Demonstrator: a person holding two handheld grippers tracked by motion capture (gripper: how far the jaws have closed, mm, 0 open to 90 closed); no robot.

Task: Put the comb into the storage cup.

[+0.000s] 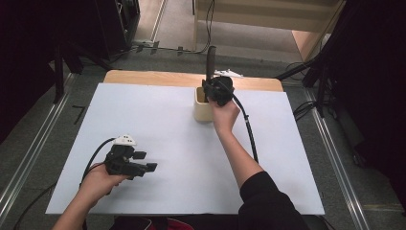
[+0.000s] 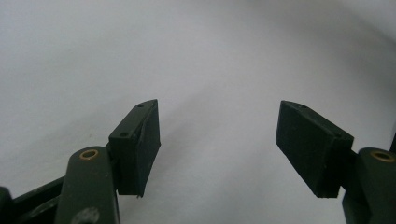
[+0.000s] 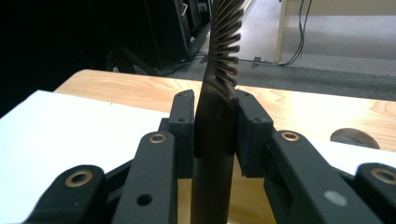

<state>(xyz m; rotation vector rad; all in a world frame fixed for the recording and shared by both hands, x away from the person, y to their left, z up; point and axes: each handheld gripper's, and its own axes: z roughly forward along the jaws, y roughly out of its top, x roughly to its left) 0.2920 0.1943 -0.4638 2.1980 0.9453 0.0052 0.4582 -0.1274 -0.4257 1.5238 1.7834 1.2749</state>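
Note:
A dark brush with a ribbed, bristled upper part stands upright. Its lower end reaches down into a small beige cup at the far middle of the white sheet. My right gripper is over the cup, and in the right gripper view its jaws are shut on the brush's handle. My left gripper rests low over the sheet near the front left. Its two pads stand wide apart with nothing between them.
The white sheet covers most of a wooden table, leaving a bare strip at the far edge. A small white object lies behind the cup. A dark round hole sits in the wood. Cables and dark stands ring the table.

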